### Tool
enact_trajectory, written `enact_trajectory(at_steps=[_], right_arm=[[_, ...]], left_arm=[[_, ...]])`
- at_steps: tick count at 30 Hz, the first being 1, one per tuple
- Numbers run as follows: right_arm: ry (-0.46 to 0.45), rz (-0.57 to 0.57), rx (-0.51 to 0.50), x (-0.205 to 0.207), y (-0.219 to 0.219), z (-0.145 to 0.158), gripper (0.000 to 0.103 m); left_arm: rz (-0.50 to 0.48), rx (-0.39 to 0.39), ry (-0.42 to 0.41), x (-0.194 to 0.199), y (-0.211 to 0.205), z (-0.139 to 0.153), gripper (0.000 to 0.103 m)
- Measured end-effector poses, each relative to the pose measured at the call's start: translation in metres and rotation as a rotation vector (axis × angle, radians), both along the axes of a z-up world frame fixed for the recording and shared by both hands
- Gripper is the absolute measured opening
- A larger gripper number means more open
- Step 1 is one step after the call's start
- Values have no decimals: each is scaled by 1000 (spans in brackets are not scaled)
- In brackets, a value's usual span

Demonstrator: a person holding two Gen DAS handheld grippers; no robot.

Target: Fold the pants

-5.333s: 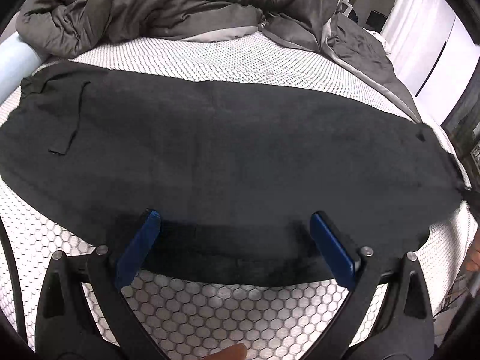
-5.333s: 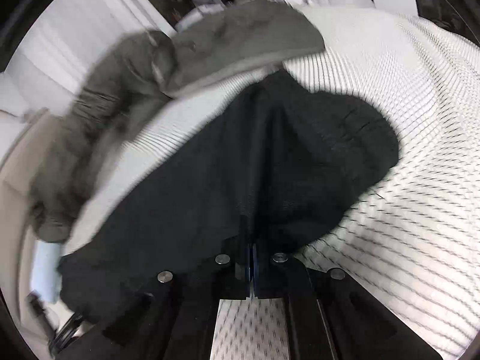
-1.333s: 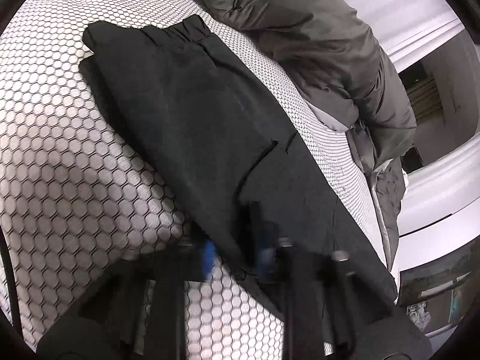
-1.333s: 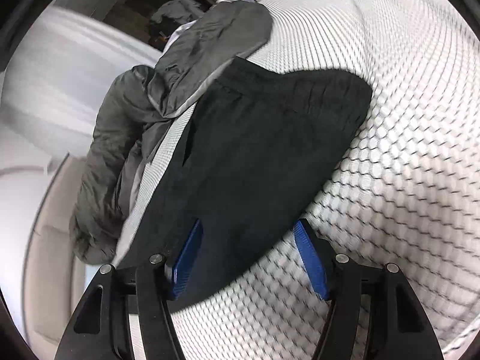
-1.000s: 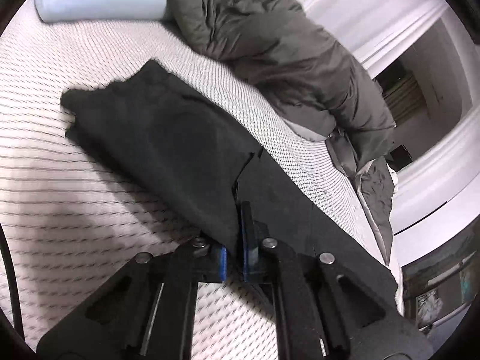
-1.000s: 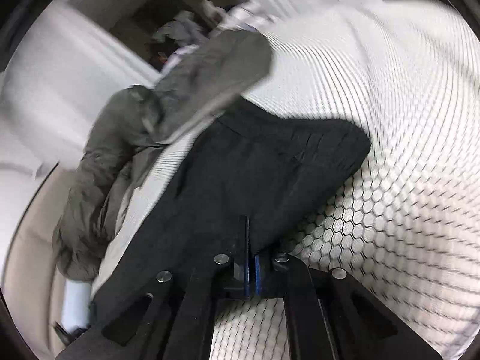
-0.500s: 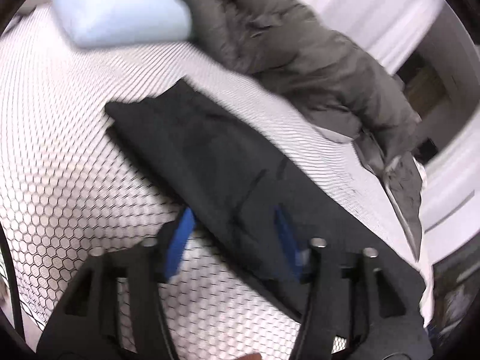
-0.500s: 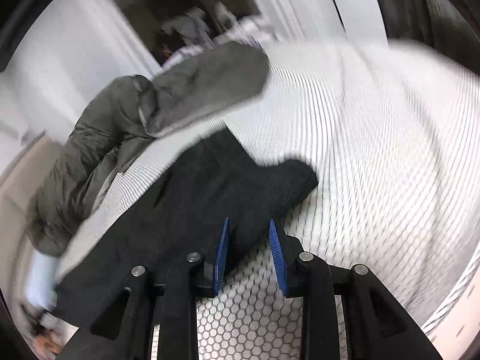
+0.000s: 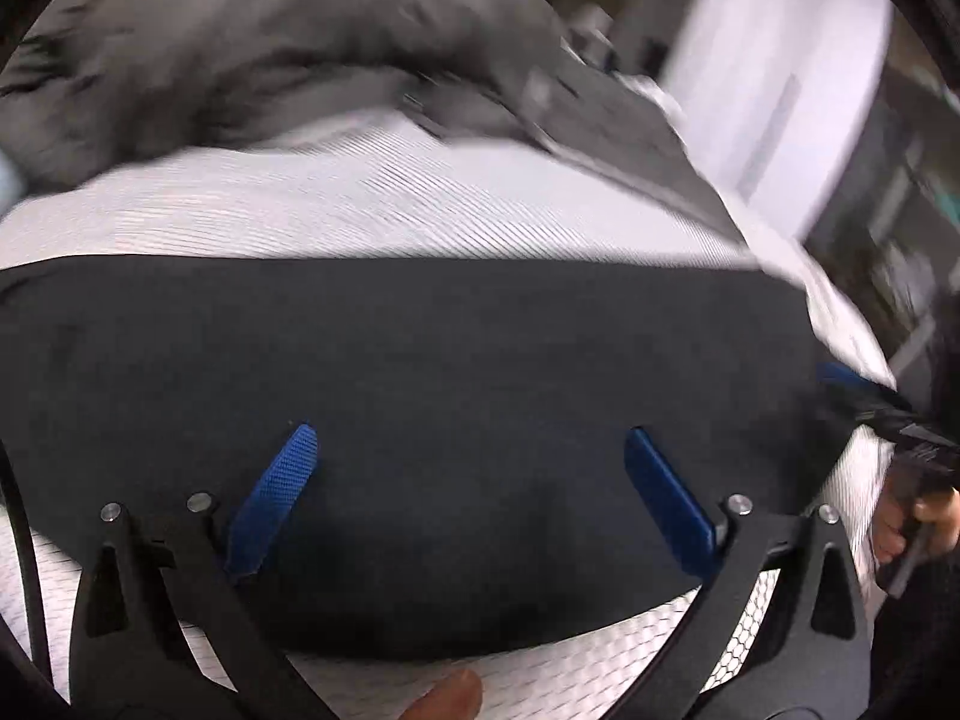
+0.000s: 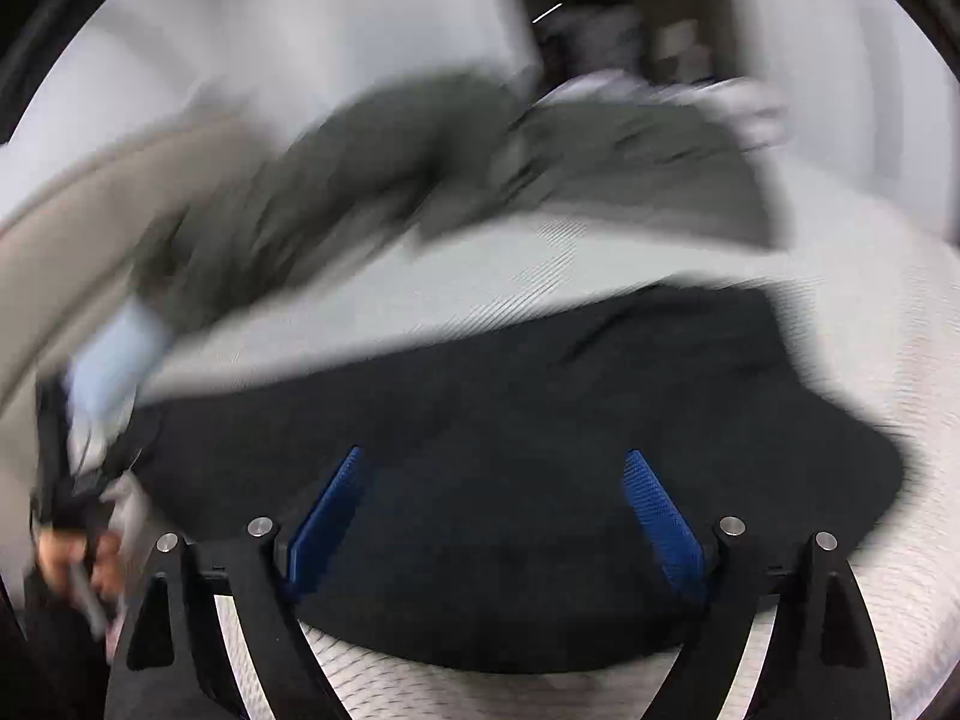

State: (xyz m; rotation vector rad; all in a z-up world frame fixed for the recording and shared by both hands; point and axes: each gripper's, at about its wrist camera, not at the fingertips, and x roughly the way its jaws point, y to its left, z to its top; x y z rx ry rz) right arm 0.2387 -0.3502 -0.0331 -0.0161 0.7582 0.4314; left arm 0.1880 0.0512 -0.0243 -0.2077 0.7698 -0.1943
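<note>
Both my grippers have let go: the pants [image 9: 456, 360] now lie flat, folded lengthwise on the mattress [image 9: 360, 210]. Left gripper [image 9: 474, 492] and right gripper [image 10: 504, 516] are opening, clamping nothing. Next, I judge, a crosswise fold.

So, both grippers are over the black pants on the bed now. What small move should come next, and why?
Probably lower both grippers onto the near edge of the pants and close on it. The left gripper and the right gripper are opening, with nothing pinched between the pads. The pants lie flat as one long band across the bed, so another fold seems due.
</note>
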Motion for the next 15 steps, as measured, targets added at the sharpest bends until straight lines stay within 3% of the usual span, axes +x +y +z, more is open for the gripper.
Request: enact_trajectory(at_steps=[3, 5, 6, 8, 11, 13, 14, 15], right_arm=[[18, 142, -181, 9, 53, -31, 89], [10, 198, -318, 11, 70, -50, 88], [12, 191, -324, 11, 63, -52, 88], [22, 110, -336, 16, 34, -48, 88], [6, -144, -414, 27, -41, -45, 90], [59, -176, -233, 33, -88, -44, 83], [63, -188, -188, 32, -98, -43, 77], [47, -193, -223, 31, -94, -41, 76]], left_arm=[[-141, 16, 98, 15, -36, -26, 102], [-155, 93, 110, 16, -46, -35, 102], [-165, 103, 111, 16, -47, -36, 102], [-151, 149, 112, 13, -40, -35, 102], [-91, 200, 119, 2, -5, -37, 102], [-29, 238, 122, 0, 14, -37, 102], [4, 251, 129, -2, 27, -37, 102], [40, 254, 135, -3, 43, -39, 102]])
